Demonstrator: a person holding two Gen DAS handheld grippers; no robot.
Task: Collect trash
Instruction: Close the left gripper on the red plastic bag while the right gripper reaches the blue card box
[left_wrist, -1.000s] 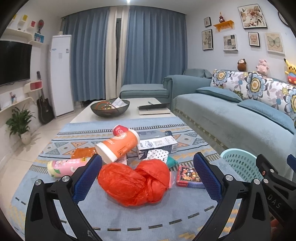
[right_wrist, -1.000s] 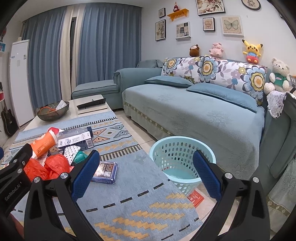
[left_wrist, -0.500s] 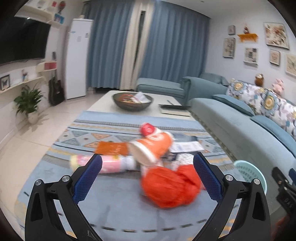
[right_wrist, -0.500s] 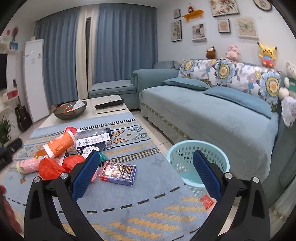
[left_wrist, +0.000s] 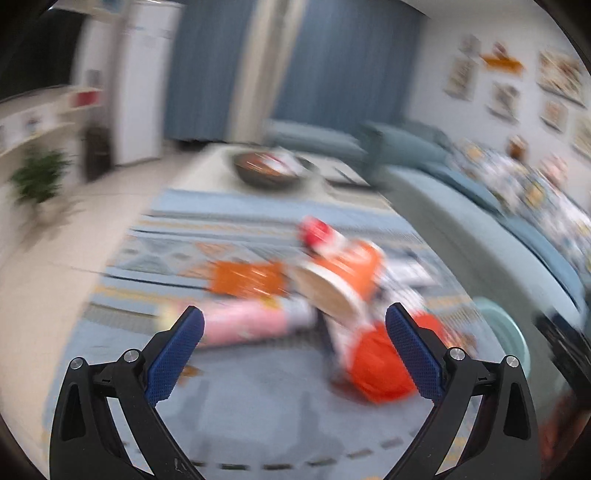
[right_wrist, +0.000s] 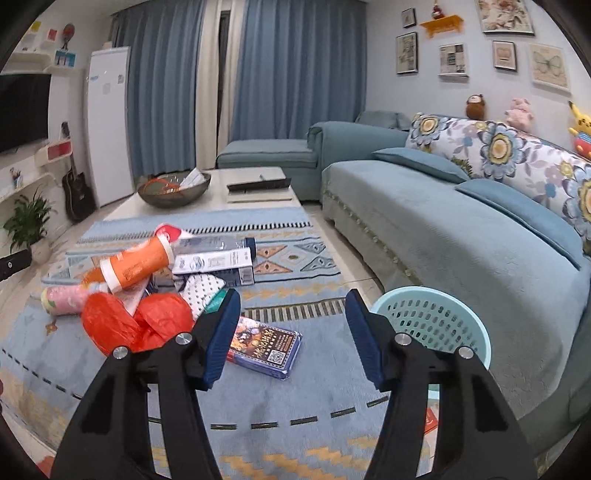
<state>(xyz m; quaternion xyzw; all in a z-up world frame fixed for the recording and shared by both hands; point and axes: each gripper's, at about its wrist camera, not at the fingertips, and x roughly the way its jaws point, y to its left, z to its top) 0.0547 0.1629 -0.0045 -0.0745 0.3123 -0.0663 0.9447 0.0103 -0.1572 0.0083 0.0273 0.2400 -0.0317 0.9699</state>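
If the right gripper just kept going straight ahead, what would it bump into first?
Probably the rug just past the blue printed box, which lies slightly left of the right gripper; depth is hard to judge.

Mixed trash pile (right_wrist: 155, 284) on rug; turquoise basket (right_wrist: 432, 325) nearby.

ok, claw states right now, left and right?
Left claw: open, holding nothing.
Right claw: open, holding nothing.
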